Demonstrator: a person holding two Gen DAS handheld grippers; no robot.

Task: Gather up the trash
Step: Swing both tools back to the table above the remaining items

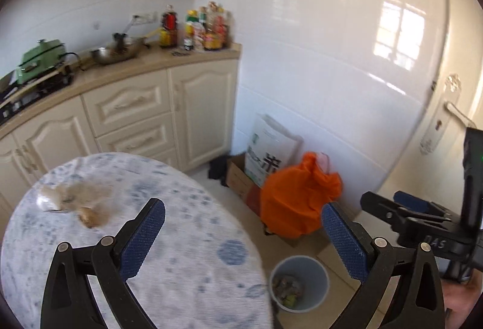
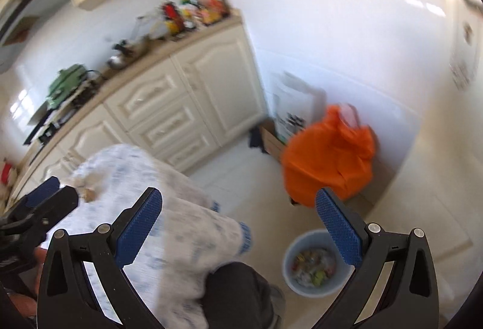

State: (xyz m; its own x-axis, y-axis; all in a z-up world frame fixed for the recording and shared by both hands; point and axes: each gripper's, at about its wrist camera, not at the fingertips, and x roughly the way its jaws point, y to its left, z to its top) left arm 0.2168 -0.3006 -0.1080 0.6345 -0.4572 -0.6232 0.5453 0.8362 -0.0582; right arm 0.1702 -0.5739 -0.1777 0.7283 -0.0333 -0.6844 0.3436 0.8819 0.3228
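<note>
Starting nearest, the left gripper (image 1: 243, 233) hangs over the near edge of the round table (image 1: 187, 292), fingers spread wide and holding nothing. The right gripper (image 2: 238, 226) is likewise spread and empty, off that same edge on the side of the blue bin (image 2: 314, 261), which stands on the floor just beside the table and already holds scraps. Farther across the table, toward the cabinets, lies the trash (image 1: 75, 202): a crumpled brownish heap, ahead and to the left of the left fingers. Its long axis is too blurred to tell. I judge the left gripper nearer to it.
</note>
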